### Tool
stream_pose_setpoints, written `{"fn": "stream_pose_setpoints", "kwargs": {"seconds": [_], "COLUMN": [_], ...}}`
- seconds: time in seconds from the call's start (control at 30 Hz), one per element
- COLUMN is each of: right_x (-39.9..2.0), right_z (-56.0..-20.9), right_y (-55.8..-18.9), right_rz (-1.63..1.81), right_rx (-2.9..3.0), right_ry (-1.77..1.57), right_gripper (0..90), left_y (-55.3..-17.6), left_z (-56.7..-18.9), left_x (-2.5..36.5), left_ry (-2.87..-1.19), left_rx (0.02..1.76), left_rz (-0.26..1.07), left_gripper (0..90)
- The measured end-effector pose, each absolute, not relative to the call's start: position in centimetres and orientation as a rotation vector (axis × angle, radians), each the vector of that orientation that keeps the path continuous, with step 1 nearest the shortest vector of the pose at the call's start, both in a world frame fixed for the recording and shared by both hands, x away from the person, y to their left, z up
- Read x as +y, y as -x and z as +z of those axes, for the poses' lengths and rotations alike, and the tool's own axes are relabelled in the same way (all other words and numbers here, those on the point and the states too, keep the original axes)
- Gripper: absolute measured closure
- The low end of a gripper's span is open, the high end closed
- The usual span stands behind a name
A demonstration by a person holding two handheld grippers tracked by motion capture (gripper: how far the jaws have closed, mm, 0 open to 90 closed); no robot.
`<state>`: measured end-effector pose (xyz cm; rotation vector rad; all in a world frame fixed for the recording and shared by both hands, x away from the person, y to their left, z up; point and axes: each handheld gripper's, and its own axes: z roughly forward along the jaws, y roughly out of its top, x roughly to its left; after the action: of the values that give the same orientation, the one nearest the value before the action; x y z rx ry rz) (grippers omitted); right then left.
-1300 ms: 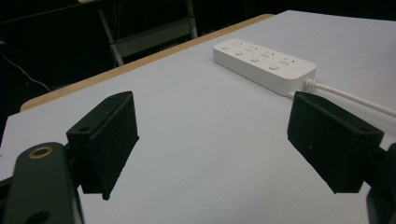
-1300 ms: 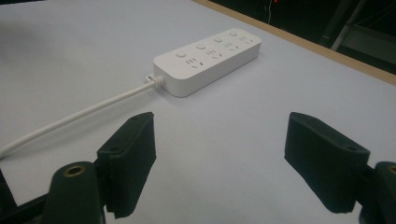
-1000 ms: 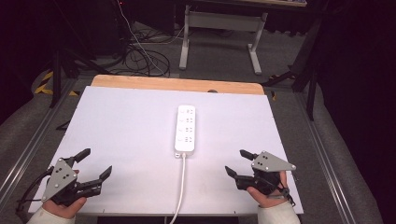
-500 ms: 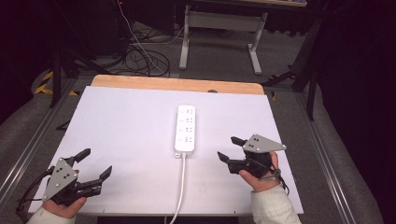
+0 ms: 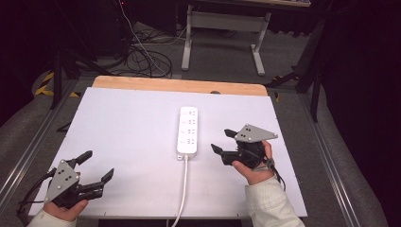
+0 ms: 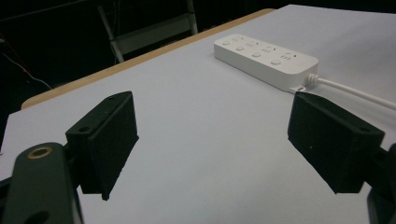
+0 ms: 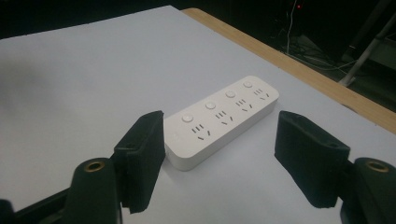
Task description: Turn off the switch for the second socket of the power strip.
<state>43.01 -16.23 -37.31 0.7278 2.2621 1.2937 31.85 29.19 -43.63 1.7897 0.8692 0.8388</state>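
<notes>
A white power strip [image 5: 187, 130] lies lengthwise in the middle of the white table [image 5: 118, 127], its white cable [image 5: 182, 189] running to the front edge. It has several sockets, each with a round button. My right gripper [image 5: 223, 141] hovers open just right of the strip's near end, jaws pointing left at it. In the right gripper view the power strip [image 7: 222, 119] lies just beyond the open gripper [image 7: 224, 158]. My left gripper [image 5: 99, 165] stays open near the front left corner, nothing between its jaws. The left gripper view shows the power strip [image 6: 264, 58] far off beyond the open gripper [image 6: 224, 144].
A wooden strip [image 5: 179, 86] borders the table's far edge. Metal rails [image 5: 326, 156] run along both sides. Beyond the table stand a white desk frame [image 5: 224, 28] and loose cables [image 5: 142, 56] on the floor.
My right gripper has moved forward and left, from the front right of the table to just beside the power strip's near end. The left gripper has stayed put.
</notes>
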Motion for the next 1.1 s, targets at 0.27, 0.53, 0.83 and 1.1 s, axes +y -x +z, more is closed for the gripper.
{"fn": "stream_pose_setpoints", "kwargs": {"seconds": [0.27,0.53,0.83,1.1], "right_x": [-14.6,-12.6,-11.3,-10.6], "right_z": [-36.9,-36.3,-36.6,-37.6], "right_y": [-44.3,-45.7,-47.4,-49.8], "right_rz": [1.281,1.261,1.253,1.344], "right_rx": [2.285,2.303,2.361,2.35], "right_ry": [-0.705,-0.678,-0.649,-0.716], "right_gripper": [35.5,37.8,60.4,90.0], "left_y": [-31.8,-31.7,-31.1,-30.7], "left_z": [-43.6,-43.7,-43.7,-43.8], "left_x": [29.2,29.3,29.5,29.7], "left_ry": [-1.792,-1.79,-1.791,-1.786], "left_rx": [0.869,0.876,0.892,0.913], "left_rz": [0.837,0.84,0.863,0.874], "left_gripper": [16.8,16.8,16.7,16.8]}}
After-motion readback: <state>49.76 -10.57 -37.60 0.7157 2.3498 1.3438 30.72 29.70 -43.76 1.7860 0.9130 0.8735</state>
